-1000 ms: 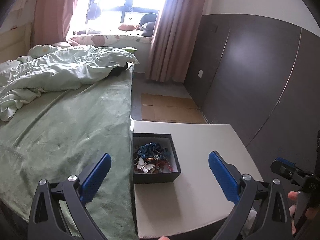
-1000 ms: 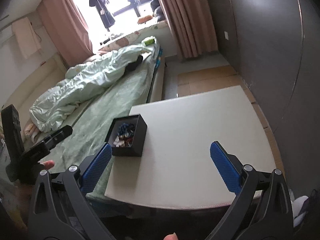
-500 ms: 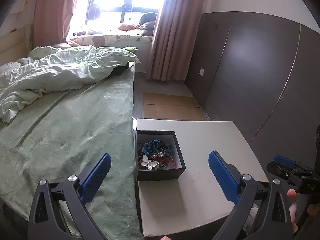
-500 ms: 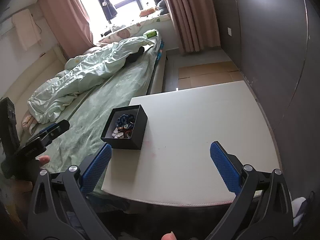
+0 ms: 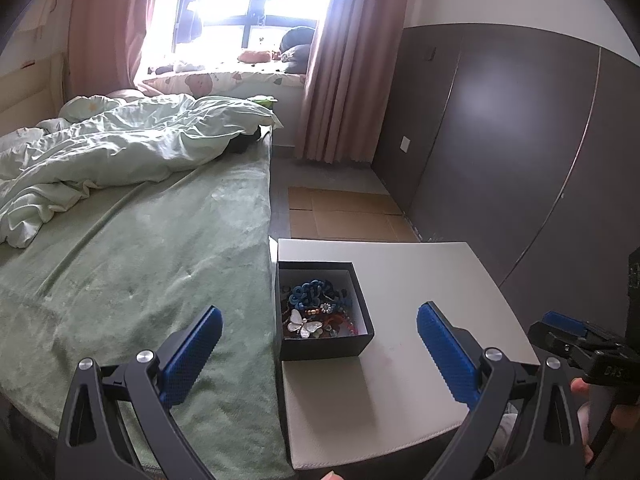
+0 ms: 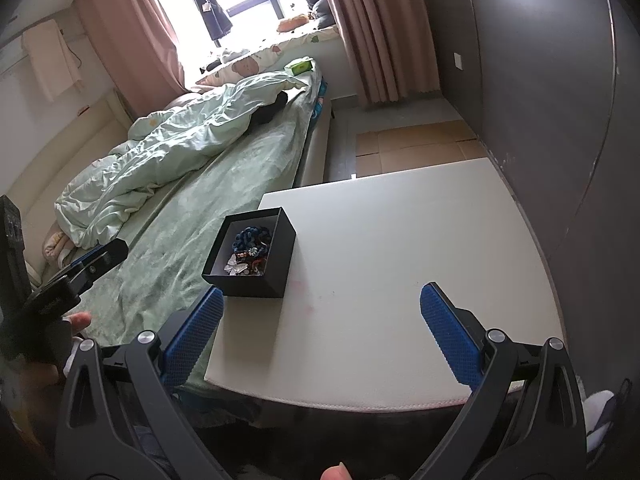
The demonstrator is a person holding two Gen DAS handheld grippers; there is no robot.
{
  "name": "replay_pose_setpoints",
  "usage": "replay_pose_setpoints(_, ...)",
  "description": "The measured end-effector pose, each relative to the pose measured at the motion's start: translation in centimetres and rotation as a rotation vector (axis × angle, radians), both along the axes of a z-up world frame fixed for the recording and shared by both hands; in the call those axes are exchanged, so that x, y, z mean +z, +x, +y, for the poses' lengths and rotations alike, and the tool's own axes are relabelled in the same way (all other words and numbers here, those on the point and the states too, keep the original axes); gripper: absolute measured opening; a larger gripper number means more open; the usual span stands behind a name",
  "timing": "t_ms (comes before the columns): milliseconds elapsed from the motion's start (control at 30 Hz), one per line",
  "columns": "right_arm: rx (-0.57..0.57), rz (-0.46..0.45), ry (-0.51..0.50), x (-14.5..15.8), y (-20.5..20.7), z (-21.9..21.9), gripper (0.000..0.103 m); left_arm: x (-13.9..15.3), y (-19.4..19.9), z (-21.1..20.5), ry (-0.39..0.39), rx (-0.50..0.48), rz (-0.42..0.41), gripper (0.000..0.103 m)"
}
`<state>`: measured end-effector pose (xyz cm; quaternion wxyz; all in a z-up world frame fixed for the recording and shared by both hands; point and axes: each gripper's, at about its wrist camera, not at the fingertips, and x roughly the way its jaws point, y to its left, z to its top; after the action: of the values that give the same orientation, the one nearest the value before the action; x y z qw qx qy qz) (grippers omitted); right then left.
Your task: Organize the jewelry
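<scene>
likely the tangled jewelry (image 5: 316, 312) snags leaving its black box (image 5: 324, 350), with both the left gripper (image 5: 318, 344) and right gripper (image 6: 322, 320) spread wide and empty.

Daylit from the window (image 5: 256, 4), blown out to white glare in both views. Soft, diffuse fill elsewhere; dim toward the dark wall panels (image 5: 520, 140), which carry a faint sheen. Soft shadow cast by the black box (image 5: 324, 316) toward the near table edge. Strong fisheye curvature, black vignette at corners. Focus sharp throughout, no motion blur.
</scene>
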<state>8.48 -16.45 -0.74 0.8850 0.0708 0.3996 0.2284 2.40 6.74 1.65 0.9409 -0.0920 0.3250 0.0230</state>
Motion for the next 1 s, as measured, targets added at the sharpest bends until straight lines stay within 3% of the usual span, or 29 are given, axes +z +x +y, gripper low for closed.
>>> replay_pose_setpoints(1000, -0.021, 0.012, -0.019, -0.4, -1.1, -1.1, 0.098, -0.5, -1.6, 0.0, 0.018, 0.018, 0.005, 0.095)
